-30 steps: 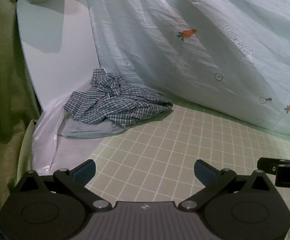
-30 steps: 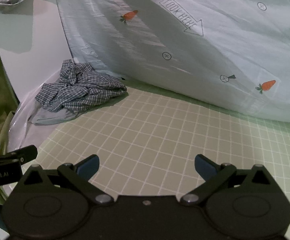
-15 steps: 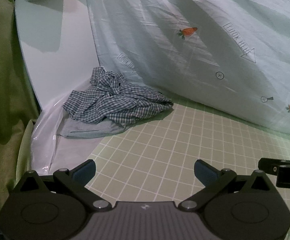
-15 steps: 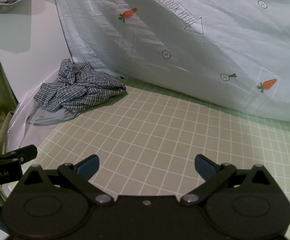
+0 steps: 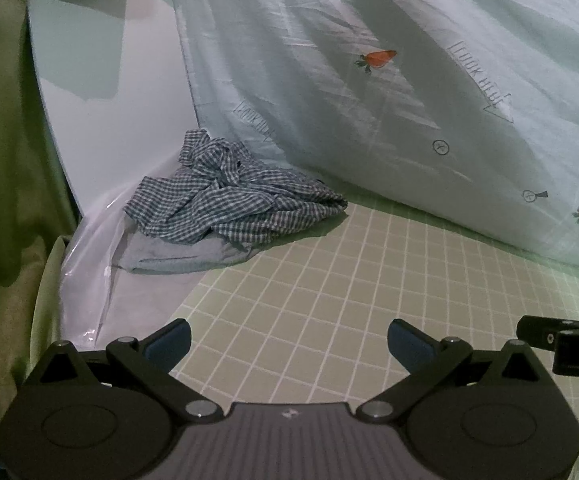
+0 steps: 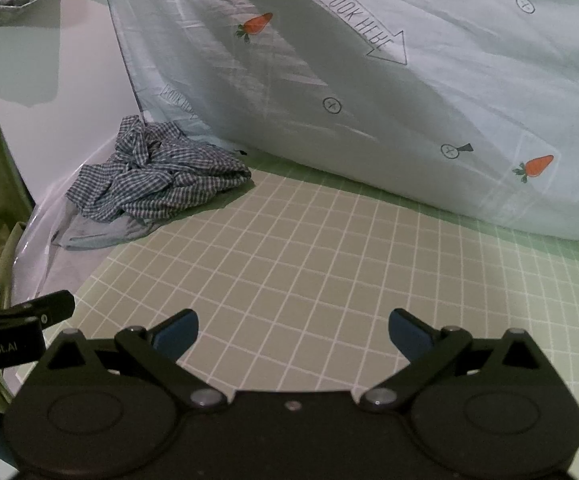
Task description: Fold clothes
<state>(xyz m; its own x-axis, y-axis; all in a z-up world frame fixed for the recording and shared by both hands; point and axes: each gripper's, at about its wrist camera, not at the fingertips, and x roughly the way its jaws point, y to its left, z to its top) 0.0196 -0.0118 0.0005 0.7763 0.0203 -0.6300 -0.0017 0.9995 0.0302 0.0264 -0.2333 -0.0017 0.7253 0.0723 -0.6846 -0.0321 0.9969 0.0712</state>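
Both claws are spread wide with nothing in them, the left claw (image 5: 288, 340) and the right claw (image 6: 292, 330) hovering side by side over the green grid-lined cutting mat (image 6: 329, 264). The crumpled blue-and-white checked shirt (image 5: 233, 204) sits at the mat's far left corner, half on a pale grey-blue cloth (image 5: 177, 256). Just behind it hangs a big light-blue carrot-print sheet (image 6: 409, 80).

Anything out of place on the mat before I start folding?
The checked shirt lies crumpled at the far left edge of the grid mat, half off it, on a pale blue garment and plastic sheet. Nothing looks damaged.
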